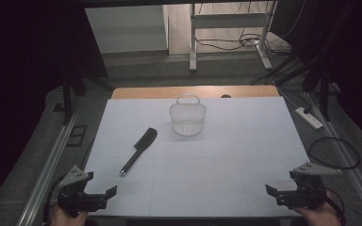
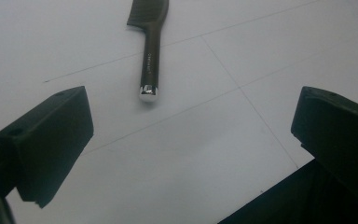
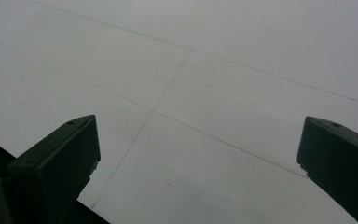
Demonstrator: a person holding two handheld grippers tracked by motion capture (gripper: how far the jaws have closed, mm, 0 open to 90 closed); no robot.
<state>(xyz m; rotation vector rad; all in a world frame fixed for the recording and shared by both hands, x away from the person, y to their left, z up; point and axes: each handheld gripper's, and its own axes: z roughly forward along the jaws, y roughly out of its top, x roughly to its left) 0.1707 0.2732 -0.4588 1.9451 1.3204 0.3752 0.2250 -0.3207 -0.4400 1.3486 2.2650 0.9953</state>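
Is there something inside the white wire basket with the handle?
The white wire basket looks empty: through its mesh only the white table sheet shows. Small flat things on its floor could be hidden by the wires.

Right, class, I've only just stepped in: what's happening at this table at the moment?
A person holds a gripper in each hand at the near edge of a white table. The left gripper and right gripper both stand open with nothing between their jaws. A black comb lies untouched ahead of the left gripper, its handle end towards it. A small wire basket stands farther back, with nothing visible in it.
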